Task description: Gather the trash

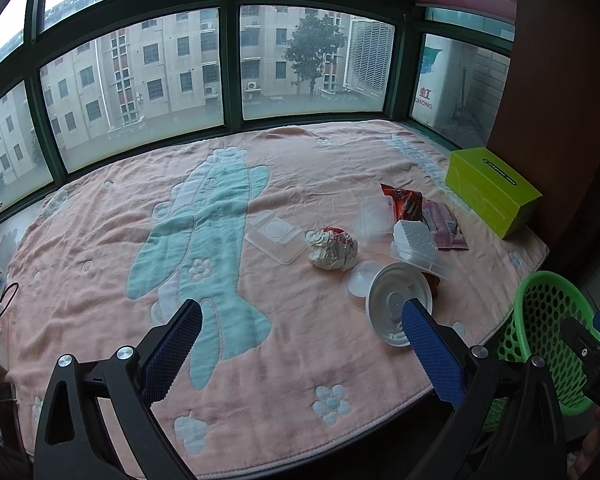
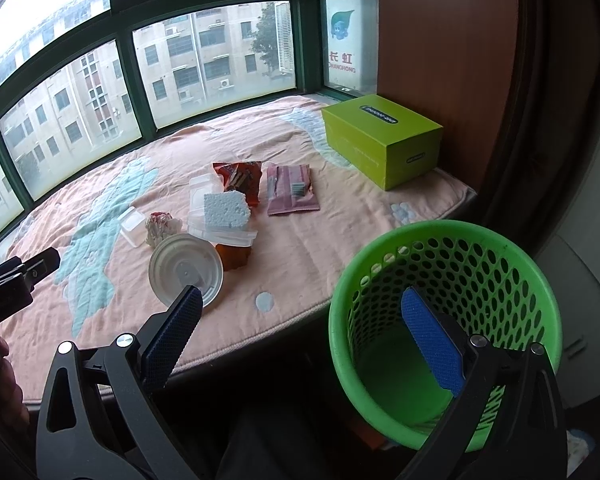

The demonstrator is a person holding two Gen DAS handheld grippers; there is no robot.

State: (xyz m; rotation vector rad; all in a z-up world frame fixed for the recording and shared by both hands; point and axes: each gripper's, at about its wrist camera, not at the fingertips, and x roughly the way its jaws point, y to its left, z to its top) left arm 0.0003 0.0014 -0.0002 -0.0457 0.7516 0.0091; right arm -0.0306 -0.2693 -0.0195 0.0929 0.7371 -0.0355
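Blanket (image 1: 100, 240): pink, fills mid-frame.
Basket (image 2: 444, 320): green, lower right, off the blanket's edge.
Trash: lid (image 2: 186, 268), foam (image 2: 226, 208), wrappers (image 2: 292, 190), centre.
Left tool (image 1: 300, 322): released, holding nothing.
Right tool (image 2: 302, 312): released, holding nothing.

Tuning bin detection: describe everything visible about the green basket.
The green basket is a round, glossy plastic bin with a solid rim and walls perforated by rows of oval holes. It stands upright off the near right edge of the pink blanket-covered surface, below its level. The visible interior looks empty. The right hand-held gripper hangs open above it, one blue finger over the mouth; no contact is visible.
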